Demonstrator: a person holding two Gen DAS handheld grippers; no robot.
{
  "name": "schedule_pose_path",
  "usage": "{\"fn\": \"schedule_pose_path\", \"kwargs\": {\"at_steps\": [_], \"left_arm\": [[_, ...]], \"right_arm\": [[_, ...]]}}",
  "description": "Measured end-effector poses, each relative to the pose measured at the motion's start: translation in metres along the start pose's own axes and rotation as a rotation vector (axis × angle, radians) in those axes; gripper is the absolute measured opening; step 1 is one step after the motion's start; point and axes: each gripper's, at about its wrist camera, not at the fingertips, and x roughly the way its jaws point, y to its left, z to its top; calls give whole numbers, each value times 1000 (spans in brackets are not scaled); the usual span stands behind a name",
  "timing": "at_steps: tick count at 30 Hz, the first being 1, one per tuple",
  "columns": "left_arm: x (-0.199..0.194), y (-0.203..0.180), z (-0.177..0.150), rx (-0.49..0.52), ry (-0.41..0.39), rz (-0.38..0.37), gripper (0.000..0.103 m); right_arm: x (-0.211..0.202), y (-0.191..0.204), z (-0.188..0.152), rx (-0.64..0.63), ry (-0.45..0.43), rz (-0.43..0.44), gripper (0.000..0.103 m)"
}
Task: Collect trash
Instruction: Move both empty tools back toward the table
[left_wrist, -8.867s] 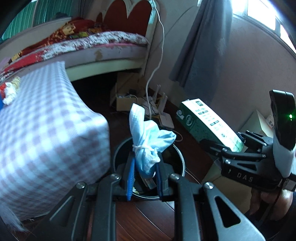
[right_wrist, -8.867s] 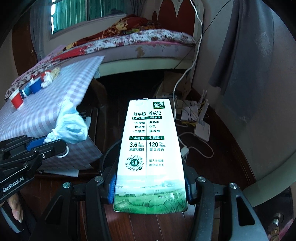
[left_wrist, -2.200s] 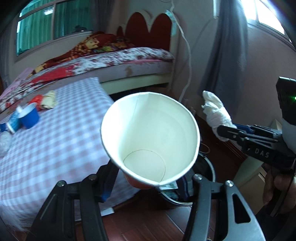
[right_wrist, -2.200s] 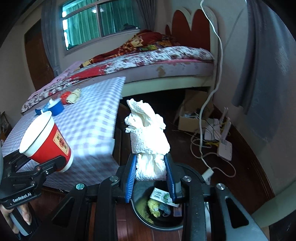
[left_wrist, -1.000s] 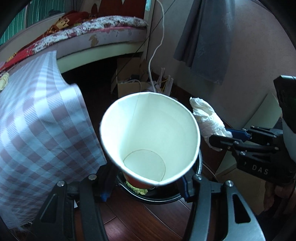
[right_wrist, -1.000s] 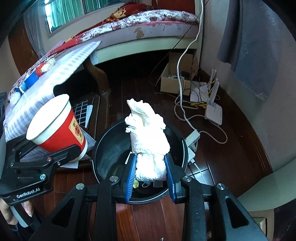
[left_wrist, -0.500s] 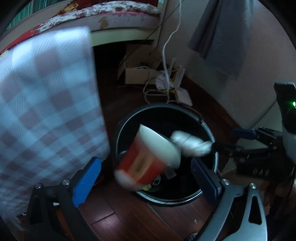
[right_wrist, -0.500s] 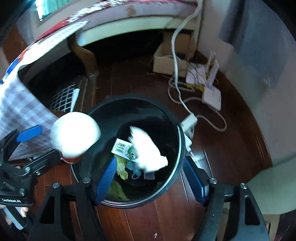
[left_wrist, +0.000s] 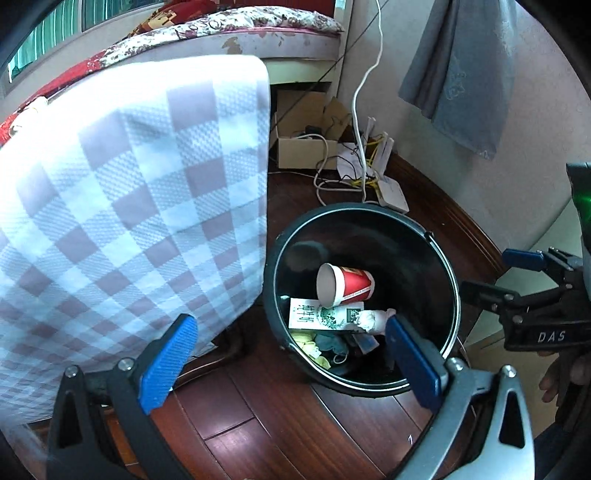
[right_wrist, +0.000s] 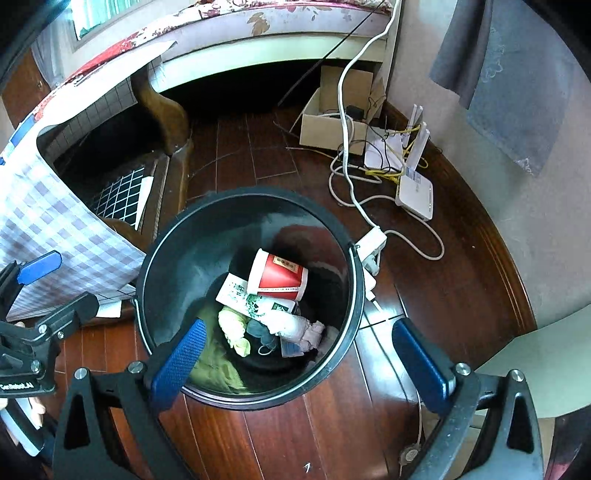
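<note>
The black bin (right_wrist: 155, 258) is seen on the wood floor (right_wrist: 424, 280) beside the checked cloth (left_wrist: 129, 203), a red cup (right_wrist: 279, 278), carton (right_wrist: 255, 301) and tissue (right_wrist: 291, 326) are held inside it, and both the left gripper (left_wrist: 291, 358) and right gripper (right_wrist: 299, 363) are spread wide and empty above it.

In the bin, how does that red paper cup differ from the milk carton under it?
The red paper cup is round and tapered, red with a white rim; the milk carton is flat-sided, white with green print. The cup lies on top on its side, its open mouth visible from the left wrist view; the carton lies partly buried beneath it. Both rest inside the black trash bin, and neither is held by a hand-held gripper.
</note>
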Motion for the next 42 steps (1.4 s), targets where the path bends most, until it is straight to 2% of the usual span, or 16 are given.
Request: {"fn": "schedule_pose_path", "kwargs": {"at_steps": [13, 26, 35, 42], "left_arm": [[-39, 3, 10, -4, -56, 18, 102], [-98, 23, 16, -54, -174, 56, 102], [-127, 56, 13, -107, -227, 114, 102], [-149, 103, 12, -181, -267, 204, 102]], "right_arm": [[-41, 15, 5, 3, -87, 15, 102], [-94, 45, 19, -11, -228, 42, 102], [-110, 84, 30, -69, -279, 93, 102], [-122, 122, 45, -112, -336, 153, 102]]}}
